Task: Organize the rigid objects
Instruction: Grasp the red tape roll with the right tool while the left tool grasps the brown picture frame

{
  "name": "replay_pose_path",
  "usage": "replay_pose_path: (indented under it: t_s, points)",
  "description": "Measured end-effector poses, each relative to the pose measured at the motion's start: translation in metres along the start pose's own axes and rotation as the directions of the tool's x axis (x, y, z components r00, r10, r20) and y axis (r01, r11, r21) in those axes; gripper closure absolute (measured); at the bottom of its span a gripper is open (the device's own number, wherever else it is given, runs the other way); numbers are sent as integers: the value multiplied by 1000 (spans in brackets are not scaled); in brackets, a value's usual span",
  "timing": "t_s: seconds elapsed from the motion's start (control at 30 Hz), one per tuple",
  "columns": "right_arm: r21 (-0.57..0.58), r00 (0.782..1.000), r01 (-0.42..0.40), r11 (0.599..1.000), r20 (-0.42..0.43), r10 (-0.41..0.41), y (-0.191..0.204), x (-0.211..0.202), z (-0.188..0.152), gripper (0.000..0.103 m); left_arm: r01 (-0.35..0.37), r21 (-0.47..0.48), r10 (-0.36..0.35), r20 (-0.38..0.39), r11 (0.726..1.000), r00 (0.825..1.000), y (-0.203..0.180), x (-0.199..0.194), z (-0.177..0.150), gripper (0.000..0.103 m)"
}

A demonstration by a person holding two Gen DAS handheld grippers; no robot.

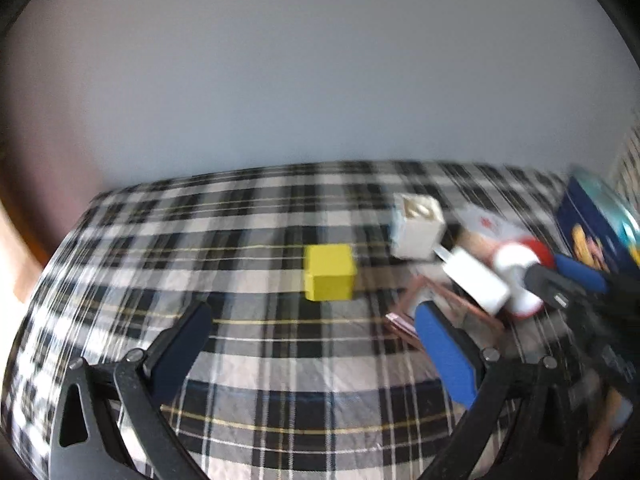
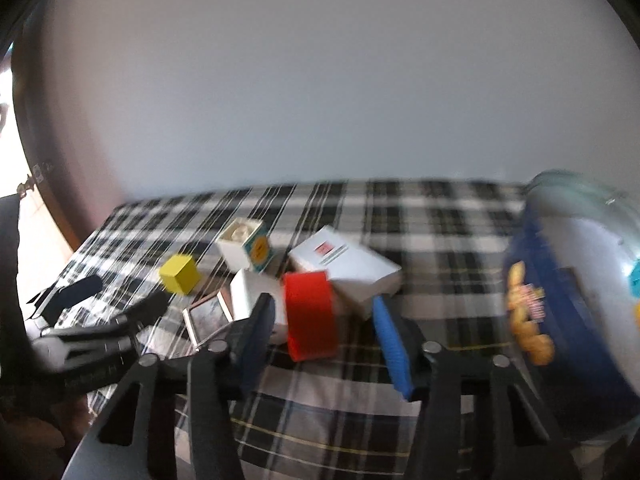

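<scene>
On the plaid cloth (image 1: pixel 280 360) a yellow cube (image 1: pixel 329 272) sits just beyond my left gripper (image 1: pixel 312 312), which is open with nothing in it. To its right lie a small white box (image 1: pixel 418 226), a white block (image 1: pixel 476 280) and a red-and-white piece (image 1: pixel 520 264). In the right wrist view my right gripper (image 2: pixel 322 302) stands around the red piece (image 2: pixel 310 316). A gap shows between the piece and the right finger (image 2: pixel 390 344). The yellow cube (image 2: pixel 180 274) and the left gripper (image 2: pixel 116 300) are at the left.
A blue cookie tin (image 2: pixel 580 300) stands at the right, close to the right gripper. A flat white box with a red label (image 2: pixel 344 268), a teal-sided box (image 2: pixel 246 248) and a small metal-framed plate (image 2: pixel 208 318) crowd the middle. A wall rises behind the table's far edge.
</scene>
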State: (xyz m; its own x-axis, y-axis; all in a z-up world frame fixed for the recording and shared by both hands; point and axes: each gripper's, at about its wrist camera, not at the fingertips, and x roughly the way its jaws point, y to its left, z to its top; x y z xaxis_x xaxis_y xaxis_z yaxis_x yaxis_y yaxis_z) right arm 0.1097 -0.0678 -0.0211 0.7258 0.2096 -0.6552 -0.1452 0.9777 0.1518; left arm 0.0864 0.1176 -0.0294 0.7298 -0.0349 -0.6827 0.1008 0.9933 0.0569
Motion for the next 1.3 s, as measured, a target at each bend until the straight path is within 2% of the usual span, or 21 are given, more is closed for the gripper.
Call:
replay_pose_path:
  t_s: [0.03,0.2,0.33,0.57,0.7,0.8,0.87,0.9,0.97,1.0,1.13,1.3]
  points:
    - [11,1000,-4,1000,-29,4,0,7,1,63,24,35,-23,-10,999,1000,-5,1,0,1]
    - [98,994,-58,993,-84,67,-7,22,-2,74,85,195,-80,-33,977,996,-36,1,-5,1]
    - [124,991,-89,988,-90,100,-14,24,-4,77,94,267,-93,-16,959,996,-52,0,-6,1]
    - [60,996,-87,994,-21,89,-12,-7,-12,77,172,259,-163,-58,950,985,-56,6,-4,1]
    - [11,997,-70,998,41,69,-15,-28,-16,77,248,254,-237,-75,935,969,-67,6,-3,1]
    - [-18,996,-47,999,69,48,-21,-40,-20,77,203,253,-182,-102,946,978,-73,18,2,1]
    - [-34,996,-30,999,82,33,-27,-45,-23,77,170,243,-142,-129,955,981,-74,28,4,7]
    - [-31,995,-27,999,94,30,-31,-48,-22,77,174,228,-142,-149,958,979,-73,33,5,7]
    - [-37,994,-15,999,108,19,-41,-56,-21,77,218,173,-190,-168,960,967,-65,36,6,18]
    - [-37,994,-15,999,110,19,-42,-55,-21,77,240,148,-214,-172,959,962,-62,36,7,18]
    - [-18,995,-35,999,96,36,-44,-51,-20,77,224,167,-196,-168,960,966,-64,31,1,19]
    - [-4,992,-42,999,122,42,-51,-61,-17,77,216,96,-201,-145,972,969,-53,21,-4,19]
